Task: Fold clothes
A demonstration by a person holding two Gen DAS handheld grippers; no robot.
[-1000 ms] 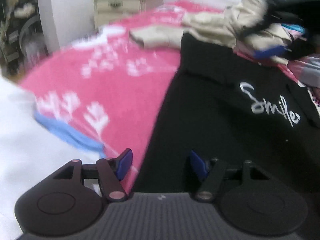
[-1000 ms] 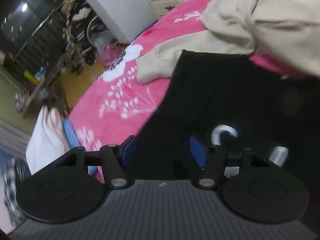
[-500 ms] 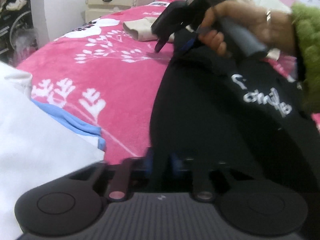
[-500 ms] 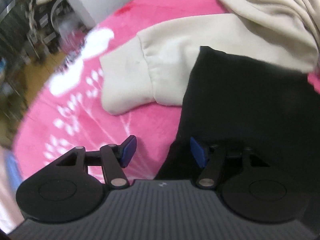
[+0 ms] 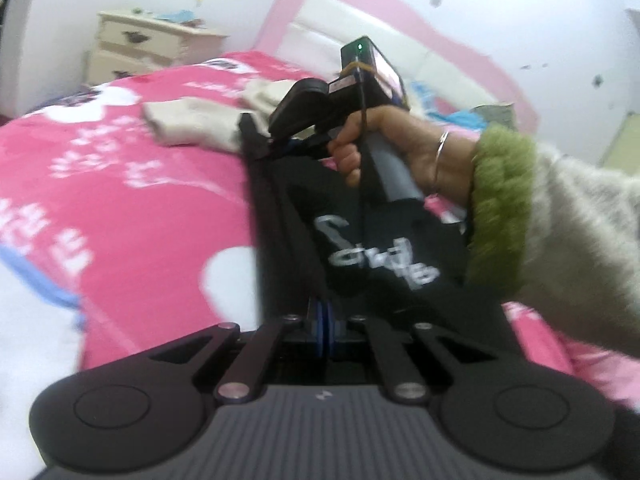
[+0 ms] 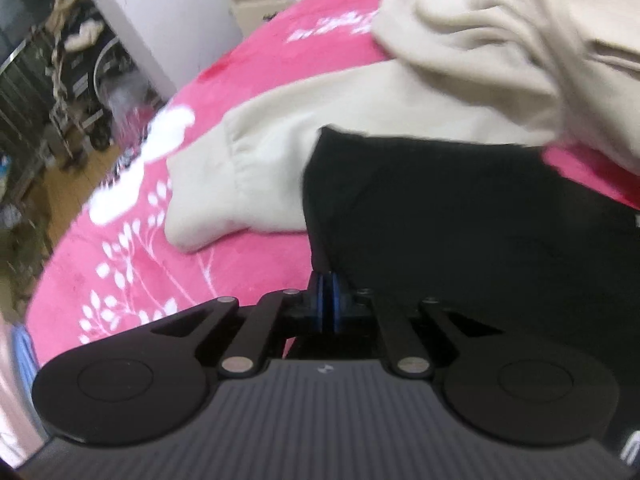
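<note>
A black garment [image 5: 380, 252] with white lettering hangs stretched between both grippers above the pink bed. My left gripper [image 5: 324, 316] has its blue pads [image 5: 318, 320] pressed together on the near edge of the cloth. In the left wrist view the right gripper [image 5: 260, 150] pinches the far edge, held by a hand [image 5: 400, 140] in a green-cuffed sleeve [image 5: 560, 240]. In the right wrist view the right gripper [image 6: 328, 304] has closed its jaws tight on the left edge of the black garment [image 6: 460, 220].
A beige sweatshirt [image 6: 280, 160] lies on the pink floral blanket [image 5: 140, 208] just beyond the black garment, its sleeve [image 5: 188, 124] reaching left. White cloth with blue trim [image 5: 28, 300] lies at the near left. A cream nightstand [image 5: 152, 44] and a pink headboard [image 5: 400, 16] stand behind.
Both grippers went from open to shut on the black garment's edge, the left first, then the right. The garment has been lifted off the blanket and now hangs taut.
</note>
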